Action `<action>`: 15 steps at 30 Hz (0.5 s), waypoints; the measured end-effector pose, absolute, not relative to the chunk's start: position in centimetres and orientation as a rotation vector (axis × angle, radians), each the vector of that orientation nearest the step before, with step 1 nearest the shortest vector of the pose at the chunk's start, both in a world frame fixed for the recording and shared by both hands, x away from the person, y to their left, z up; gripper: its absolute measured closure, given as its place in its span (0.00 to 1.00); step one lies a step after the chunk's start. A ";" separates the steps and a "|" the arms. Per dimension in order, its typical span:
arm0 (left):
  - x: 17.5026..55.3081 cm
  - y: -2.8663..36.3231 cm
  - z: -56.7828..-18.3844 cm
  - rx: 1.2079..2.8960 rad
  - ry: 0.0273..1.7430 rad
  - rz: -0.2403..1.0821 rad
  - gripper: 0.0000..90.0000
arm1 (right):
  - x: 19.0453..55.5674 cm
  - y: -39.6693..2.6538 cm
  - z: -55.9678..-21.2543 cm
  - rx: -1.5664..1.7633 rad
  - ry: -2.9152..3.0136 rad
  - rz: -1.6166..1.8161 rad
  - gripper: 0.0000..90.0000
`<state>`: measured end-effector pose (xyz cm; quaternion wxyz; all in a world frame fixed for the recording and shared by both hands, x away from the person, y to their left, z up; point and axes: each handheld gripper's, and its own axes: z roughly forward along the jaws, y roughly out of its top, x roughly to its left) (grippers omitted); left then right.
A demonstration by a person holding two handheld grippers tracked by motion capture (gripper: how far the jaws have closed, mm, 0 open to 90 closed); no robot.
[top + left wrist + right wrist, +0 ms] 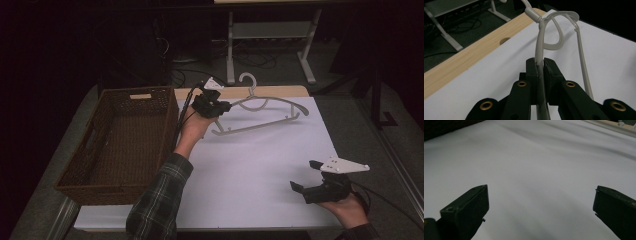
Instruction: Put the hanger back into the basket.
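While your left gripper (539,67) pinches one thin arm of the white hanger (260,112) above the table's far edge and your right gripper (312,177) idles spread wide, the off-centre hold could let the hanger swing or slip, snagging the wicker basket (107,145).

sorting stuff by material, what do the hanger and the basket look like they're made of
The hanger looks like moulded plastic: pale grey-white, smooth and slightly glossy, with thin rounded bars and a hook of the same stuff. The basket looks like woven wicker or rattan, possibly an imitation: dark brown, matt, with a visible weave and cut-out handles.
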<state>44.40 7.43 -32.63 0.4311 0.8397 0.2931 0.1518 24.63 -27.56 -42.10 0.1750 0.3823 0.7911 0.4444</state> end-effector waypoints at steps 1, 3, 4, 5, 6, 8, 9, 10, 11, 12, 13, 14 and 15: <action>44.2 7.6 -32.2 2.093 0.729 0.386 0.93 | 24.6 -27.6 -42.1 1.083 2.241 1.260 0.00; 43.9 7.9 -31.7 2.094 0.726 0.394 0.93 | 24.6 -27.6 -42.1 1.083 2.241 1.259 0.00; 43.8 8.0 -31.5 2.091 0.722 0.398 0.93 | 24.6 -27.6 -42.1 1.084 2.240 1.260 0.00; 43.6 8.2 -31.3 2.092 0.723 0.395 0.93 | 24.6 -27.6 -42.1 1.083 2.240 1.259 0.00; 43.5 8.4 -31.1 2.090 0.722 0.392 0.93 | 24.6 -27.6 -42.1 1.083 2.240 1.258 0.00; 43.2 8.8 -30.8 2.085 0.721 0.392 0.93 | 24.7 -27.6 -42.1 1.082 2.240 1.258 0.00; 43.1 9.0 -30.6 2.087 0.720 0.392 0.93 | 24.7 -27.6 -42.1 1.081 2.240 1.257 0.00; 43.0 9.3 -30.4 2.086 0.718 0.394 0.93 | 24.7 -27.6 -42.1 1.082 2.240 1.256 0.00; 42.8 9.5 -30.2 2.081 0.718 0.395 0.93 | 24.7 -27.6 -42.1 1.082 2.239 1.254 0.00; 42.7 9.7 -30.1 2.082 0.715 0.395 0.93 | 24.7 -27.5 -42.1 1.083 2.239 1.253 0.00; 42.6 10.0 -29.9 2.077 0.717 0.394 0.93 | 24.7 -27.5 -42.1 1.083 2.239 1.253 0.00; 42.4 10.3 -29.7 2.077 0.715 0.393 0.93 | 24.7 -27.5 -42.1 1.084 2.238 1.252 0.00; 42.3 10.6 -29.5 2.074 0.715 0.391 0.93 | 24.7 -27.5 -42.1 1.084 2.238 1.252 0.00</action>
